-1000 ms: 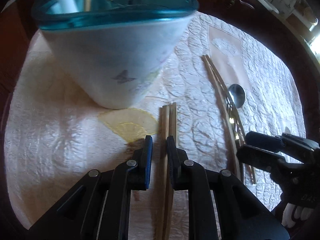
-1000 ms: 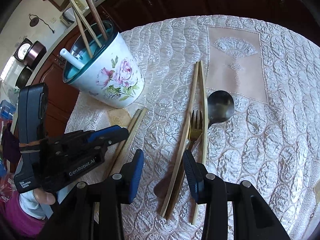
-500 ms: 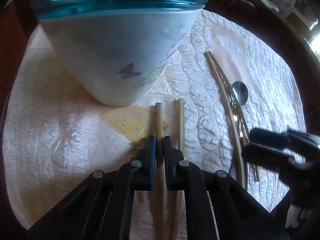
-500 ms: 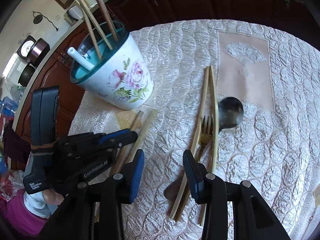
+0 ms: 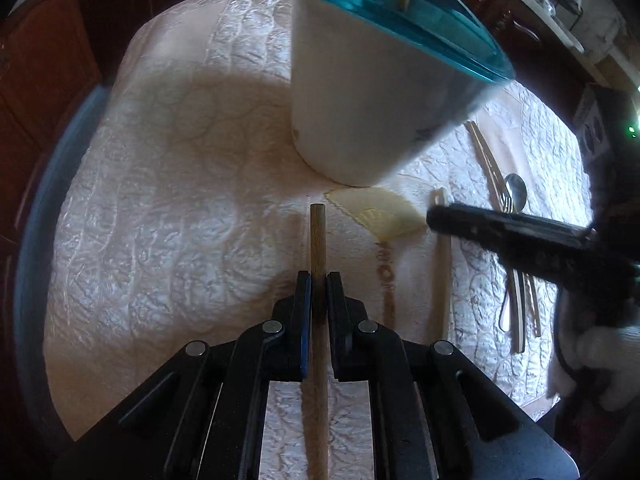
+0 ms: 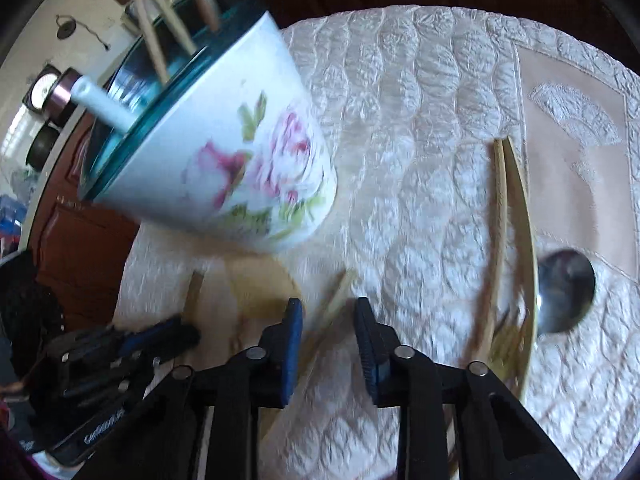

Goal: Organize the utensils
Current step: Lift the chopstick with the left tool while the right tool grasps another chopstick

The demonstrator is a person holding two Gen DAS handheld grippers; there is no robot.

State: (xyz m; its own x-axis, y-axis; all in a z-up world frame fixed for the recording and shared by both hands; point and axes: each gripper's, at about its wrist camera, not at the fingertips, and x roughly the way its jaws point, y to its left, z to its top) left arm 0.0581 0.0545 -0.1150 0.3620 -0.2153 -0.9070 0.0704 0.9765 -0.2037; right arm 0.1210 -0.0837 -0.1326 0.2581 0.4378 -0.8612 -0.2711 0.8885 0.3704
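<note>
Under blur, left fingers (image 5: 319, 280) pinch one chopstick (image 5: 318, 236); right fingers (image 6: 327, 316) closing around another chopstick (image 6: 334, 300).

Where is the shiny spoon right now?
In the right wrist view the spoon lies on the white cloth at the far right, touching the long chopsticks, with the fork just left of it.
</note>
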